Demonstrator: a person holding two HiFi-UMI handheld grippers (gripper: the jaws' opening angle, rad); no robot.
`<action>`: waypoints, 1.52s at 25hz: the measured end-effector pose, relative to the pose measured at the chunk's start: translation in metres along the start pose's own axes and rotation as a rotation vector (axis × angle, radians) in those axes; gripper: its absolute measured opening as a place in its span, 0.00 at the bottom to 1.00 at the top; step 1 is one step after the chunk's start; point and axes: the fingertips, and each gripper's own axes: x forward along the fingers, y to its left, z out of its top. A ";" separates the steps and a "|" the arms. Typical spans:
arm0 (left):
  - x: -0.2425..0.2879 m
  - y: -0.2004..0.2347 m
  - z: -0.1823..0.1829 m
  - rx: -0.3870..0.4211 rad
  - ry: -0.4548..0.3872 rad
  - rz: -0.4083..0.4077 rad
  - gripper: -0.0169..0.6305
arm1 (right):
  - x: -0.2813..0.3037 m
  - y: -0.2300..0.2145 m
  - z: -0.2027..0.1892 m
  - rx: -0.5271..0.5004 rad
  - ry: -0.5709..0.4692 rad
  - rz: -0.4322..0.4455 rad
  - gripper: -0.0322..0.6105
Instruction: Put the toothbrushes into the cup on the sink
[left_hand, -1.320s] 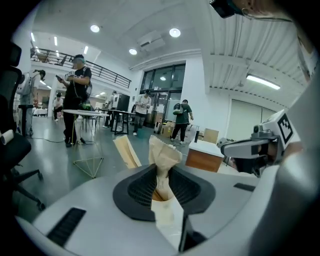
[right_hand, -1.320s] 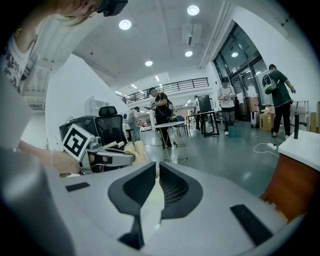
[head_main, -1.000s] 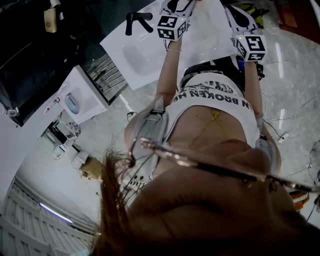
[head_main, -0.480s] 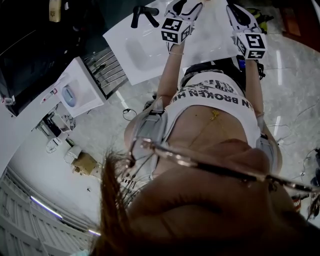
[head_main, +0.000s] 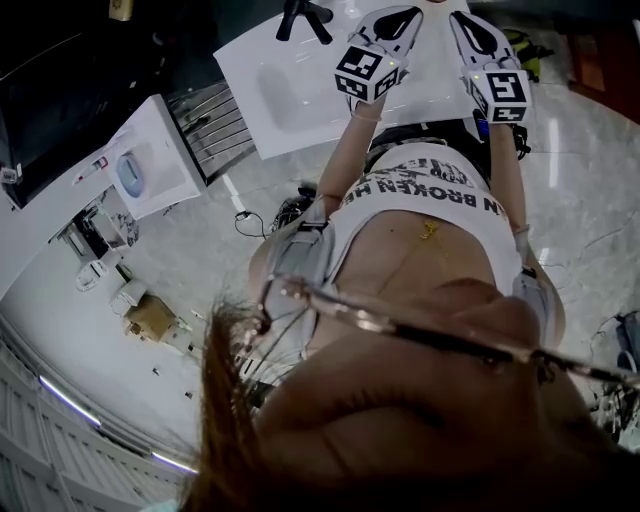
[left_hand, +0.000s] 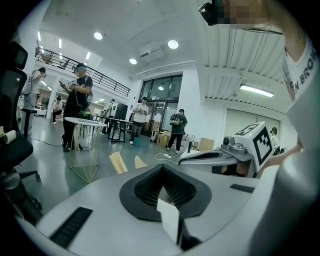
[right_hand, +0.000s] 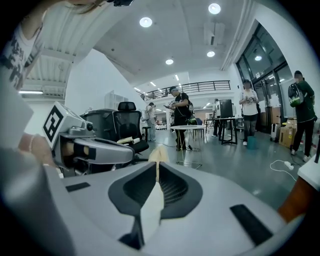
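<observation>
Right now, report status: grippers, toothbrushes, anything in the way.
Left gripper shut, empty. Right gripper shut, empty. Toothbrushes and cup not in view; white sink by the grippers, black faucet on it. No obstruction seen.

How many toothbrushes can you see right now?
0. None on the sink in the head view, none in the left gripper or right gripper, both shut. Some may lie beyond the frame.
</observation>
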 end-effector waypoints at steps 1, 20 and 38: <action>-0.002 -0.002 0.004 0.001 -0.009 0.002 0.05 | 0.000 0.003 0.003 -0.005 -0.004 0.005 0.11; -0.032 -0.026 0.075 0.117 -0.160 0.037 0.05 | -0.008 0.042 0.066 -0.080 -0.115 0.088 0.10; -0.038 -0.019 0.073 0.137 -0.147 0.065 0.05 | -0.007 0.045 0.070 -0.107 -0.095 0.092 0.10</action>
